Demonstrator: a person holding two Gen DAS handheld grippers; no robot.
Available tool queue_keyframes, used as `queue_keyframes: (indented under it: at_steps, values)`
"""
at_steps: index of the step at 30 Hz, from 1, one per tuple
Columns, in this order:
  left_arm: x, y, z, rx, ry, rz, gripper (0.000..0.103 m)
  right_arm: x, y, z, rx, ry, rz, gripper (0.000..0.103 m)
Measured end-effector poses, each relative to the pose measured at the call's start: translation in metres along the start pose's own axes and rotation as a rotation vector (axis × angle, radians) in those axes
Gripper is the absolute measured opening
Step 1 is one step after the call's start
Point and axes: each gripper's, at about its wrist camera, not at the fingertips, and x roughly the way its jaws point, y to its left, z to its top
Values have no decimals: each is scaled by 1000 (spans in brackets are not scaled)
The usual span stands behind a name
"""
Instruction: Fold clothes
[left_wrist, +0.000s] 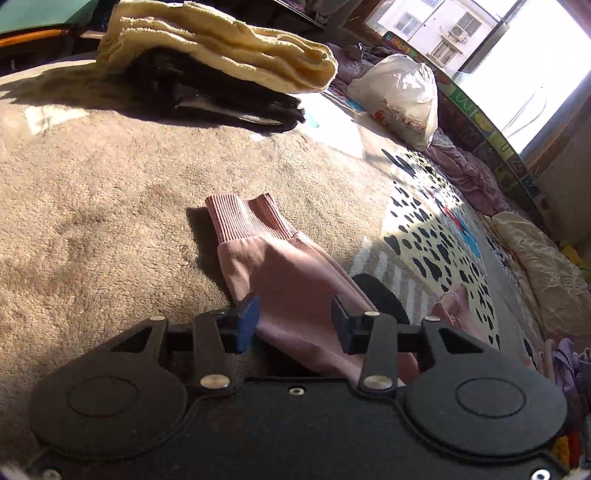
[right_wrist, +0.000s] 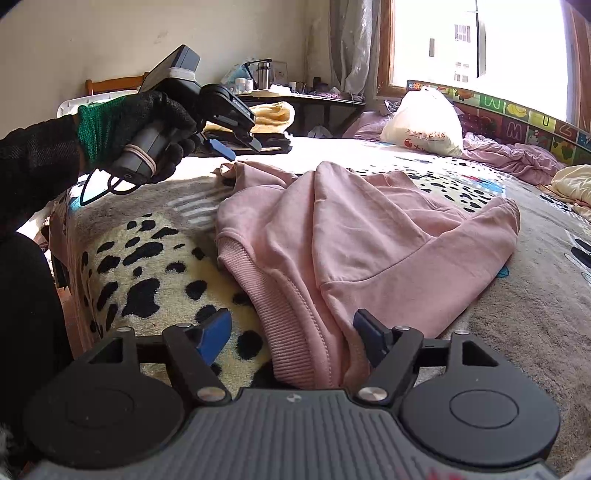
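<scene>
A pink sweatshirt (right_wrist: 369, 229) lies crumpled on the bed over a spotted blanket (right_wrist: 147, 266). Its ribbed hem runs between the blue pads of my right gripper (right_wrist: 291, 338), which stands open around the cloth, the hem closer to the right-hand pad. A gloved hand holds my left gripper (right_wrist: 240, 147) just above the far sleeve. In the left wrist view that sleeve (left_wrist: 280, 266), with its ribbed cuff (left_wrist: 243, 218), lies flat on the beige blanket (left_wrist: 92, 203) and passes between the pads of the left gripper (left_wrist: 294, 323), which is open.
A stack of folded yellow cloth (left_wrist: 221, 48) over dark clothes sits at the bed's far end. A white plastic bag (right_wrist: 421, 122) and rumpled purple bedding (right_wrist: 509, 155) lie by the window. A cluttered table (right_wrist: 295, 92) stands behind the bed.
</scene>
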Motion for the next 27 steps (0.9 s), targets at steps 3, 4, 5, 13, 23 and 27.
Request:
queue_keyframes:
  at_steps: [3, 4, 5, 13, 23, 27]
  values:
    - [-2, 1, -3, -50, -15, 23, 42, 0, 1, -1, -4, -2, -6, 74]
    - [-4, 2, -4, -67, -26, 41, 34, 1, 1, -1, -5, -3, -8, 74]
    - [-8, 7, -4, -107, -49, 42, 35, 1, 2, -2, -7, -5, -10, 75]
    - [-1, 38, 25, -186, -71, 38, 42, 3, 1, -3, -7, -10, -17, 76]
    - [-8, 23, 45, 129, -212, 55, 10, 4, 0, -5, -5, -12, -17, 78]
    - [14, 31, 37, 160, -143, 171, 19, 6, 0, -5, -5, -11, -15, 80]
